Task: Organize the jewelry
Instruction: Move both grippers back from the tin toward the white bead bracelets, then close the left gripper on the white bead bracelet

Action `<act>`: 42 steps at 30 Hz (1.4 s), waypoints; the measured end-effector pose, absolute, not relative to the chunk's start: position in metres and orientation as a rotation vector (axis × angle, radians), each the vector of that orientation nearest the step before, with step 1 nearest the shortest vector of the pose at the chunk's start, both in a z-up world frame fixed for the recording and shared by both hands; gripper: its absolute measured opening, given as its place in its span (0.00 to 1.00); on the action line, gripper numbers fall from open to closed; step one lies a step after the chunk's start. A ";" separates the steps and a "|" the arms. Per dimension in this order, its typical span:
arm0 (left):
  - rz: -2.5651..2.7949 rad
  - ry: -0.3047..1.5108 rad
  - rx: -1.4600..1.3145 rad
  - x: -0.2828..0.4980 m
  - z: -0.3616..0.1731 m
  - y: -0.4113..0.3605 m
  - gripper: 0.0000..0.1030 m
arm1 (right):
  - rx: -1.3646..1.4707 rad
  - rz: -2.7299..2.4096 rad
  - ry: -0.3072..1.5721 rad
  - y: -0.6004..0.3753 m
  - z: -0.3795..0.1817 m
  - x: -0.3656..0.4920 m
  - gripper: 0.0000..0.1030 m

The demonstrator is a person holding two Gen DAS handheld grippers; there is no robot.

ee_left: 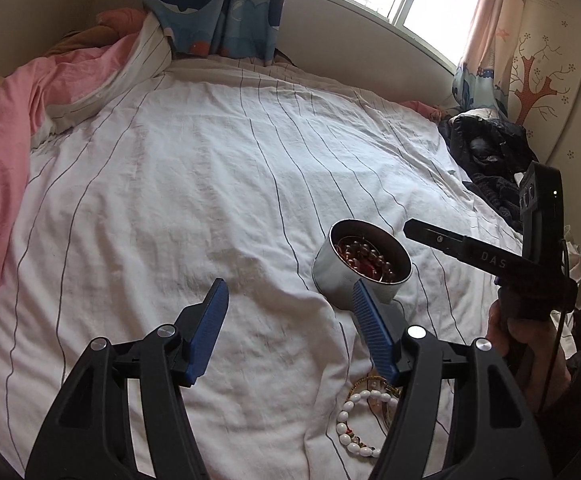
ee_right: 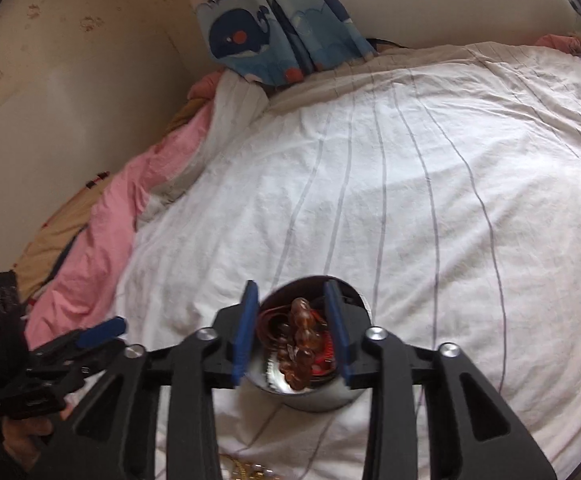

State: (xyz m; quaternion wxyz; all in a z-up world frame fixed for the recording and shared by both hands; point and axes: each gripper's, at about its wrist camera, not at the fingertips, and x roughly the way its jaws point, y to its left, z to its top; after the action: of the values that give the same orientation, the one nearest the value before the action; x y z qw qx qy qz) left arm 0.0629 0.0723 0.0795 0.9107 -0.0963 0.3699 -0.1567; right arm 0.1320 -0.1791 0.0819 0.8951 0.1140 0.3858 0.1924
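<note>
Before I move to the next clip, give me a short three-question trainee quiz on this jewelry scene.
1. True or false: the metal tin already holds dark red beads.
2. Where does the white bead bracelet lie: A) inside the tin, B) on the striped sheet, C) in the left gripper?
3. Fill in: the right gripper is above the ____, and its jaws are ____.

Key: 1 true. 2 B. 3 tin; open, with nothing gripped.
</note>
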 end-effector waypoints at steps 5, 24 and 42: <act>-0.335 0.782 -0.125 0.034 0.070 0.047 0.60 | 0.194 0.360 0.740 -0.199 0.092 0.089 0.41; -0.292 0.702 -0.009 -0.060 0.048 -0.002 0.63 | 0.218 0.247 0.841 -0.223 0.024 -0.036 0.53; -0.155 0.749 -0.063 -0.043 0.028 0.015 0.79 | 0.051 0.208 0.787 -0.199 0.023 -0.048 0.71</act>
State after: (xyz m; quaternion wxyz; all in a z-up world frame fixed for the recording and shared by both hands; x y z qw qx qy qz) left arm -0.0431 0.0148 0.0276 0.9273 -0.0308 0.3654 -0.0757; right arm -0.0484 -0.1986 0.0228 0.9181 0.0248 0.3825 0.1012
